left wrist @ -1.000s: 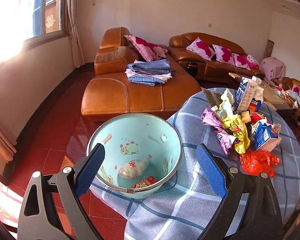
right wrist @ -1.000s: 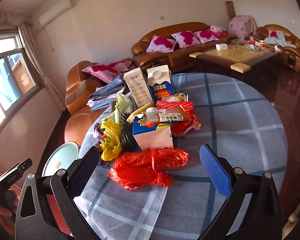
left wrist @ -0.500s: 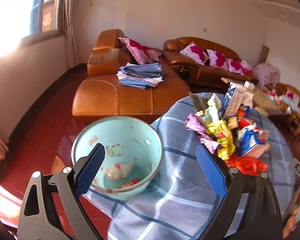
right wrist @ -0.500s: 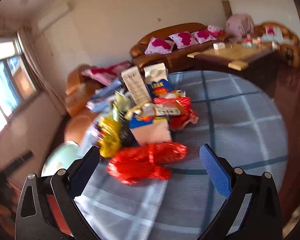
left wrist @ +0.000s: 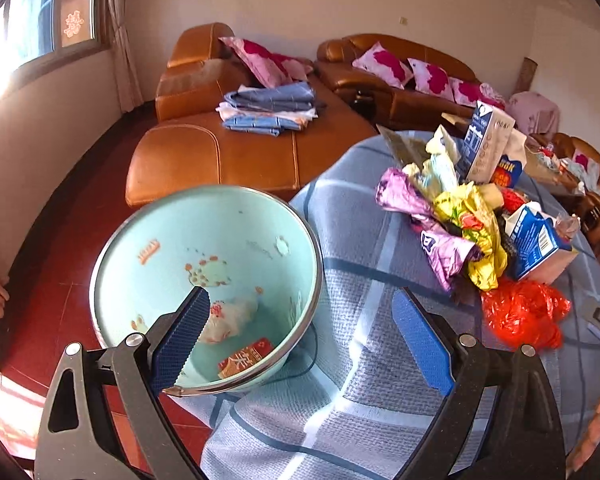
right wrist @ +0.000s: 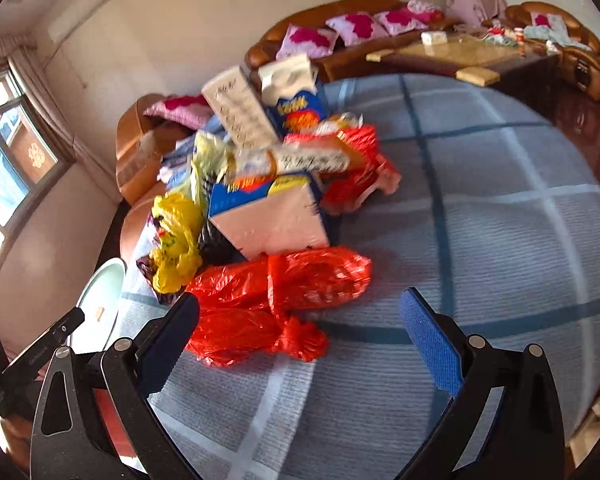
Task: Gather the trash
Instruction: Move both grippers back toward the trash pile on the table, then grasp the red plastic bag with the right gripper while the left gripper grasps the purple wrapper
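Looking along my left tongs [left wrist: 300, 332], I see both blue pads spread wide apart with nothing between them, hanging over the seam where the pale green bin [left wrist: 112, 240] meets the bench [left wrist: 364, 240]. The bin sits at 9 o'clock from the bench edge, and inside it lie a crumpled white wrapper [left wrist: 230, 316] and a small red packet [left wrist: 246, 360]. At 2 o'clock from these tongs is the trash heap: a purple wrapper [left wrist: 440, 240], a yellow wrapper [left wrist: 480, 232], a blue-and-white carton [left wrist: 536, 240] lying on its side, and a tall box [left wrist: 486, 142] standing behind them.

My right tongs [right wrist: 300, 320] are also wide apart and empty, hovering low over the checked cloth. A knotted red plastic bag [right wrist: 280, 300] lies on the bench at their 12 o'clock, just beside the left pad and partly between the two pads; I cannot tell whether the pad touches it. The carton [right wrist: 276, 220] lies just behind the bag, touching it. This view is blurred, so finer labels are unreadable.
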Motion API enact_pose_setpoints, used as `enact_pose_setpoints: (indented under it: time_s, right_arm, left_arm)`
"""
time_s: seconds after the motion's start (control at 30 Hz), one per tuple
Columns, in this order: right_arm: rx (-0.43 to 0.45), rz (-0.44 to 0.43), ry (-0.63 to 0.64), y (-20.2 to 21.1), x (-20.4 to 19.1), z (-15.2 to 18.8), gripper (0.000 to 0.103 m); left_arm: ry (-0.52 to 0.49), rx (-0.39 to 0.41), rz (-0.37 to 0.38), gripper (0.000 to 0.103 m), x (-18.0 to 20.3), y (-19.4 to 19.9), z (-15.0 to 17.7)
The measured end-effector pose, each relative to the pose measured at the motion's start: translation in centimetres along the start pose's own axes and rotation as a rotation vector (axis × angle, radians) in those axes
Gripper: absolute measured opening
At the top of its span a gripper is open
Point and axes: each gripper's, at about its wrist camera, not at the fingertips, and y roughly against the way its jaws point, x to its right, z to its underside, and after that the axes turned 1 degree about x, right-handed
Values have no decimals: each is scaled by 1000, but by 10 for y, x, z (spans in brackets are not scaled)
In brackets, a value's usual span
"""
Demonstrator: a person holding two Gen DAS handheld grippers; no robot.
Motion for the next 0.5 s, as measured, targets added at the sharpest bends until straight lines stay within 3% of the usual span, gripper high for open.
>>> enact_pose_setpoints:
  time_s: [0.23,0.4,0.47,0.5]
  right_arm:
    - [-88,75,-23,-43,-10,-6,99]
    - [-114,143,116,-59,-40,0,96]
    - [-107,192,167,-61,-46,4,79]
    - [-98,199,186,-59,-49,5,63]
  left_arm:
    - [13,-22,25,91,2,-11,-3]
    - [-11,-22,39,91,11,-17,-8]
    - [-17,-25,43,91,15,-19,-8]
    - [-18,-29,46,91,17,-22,-9]
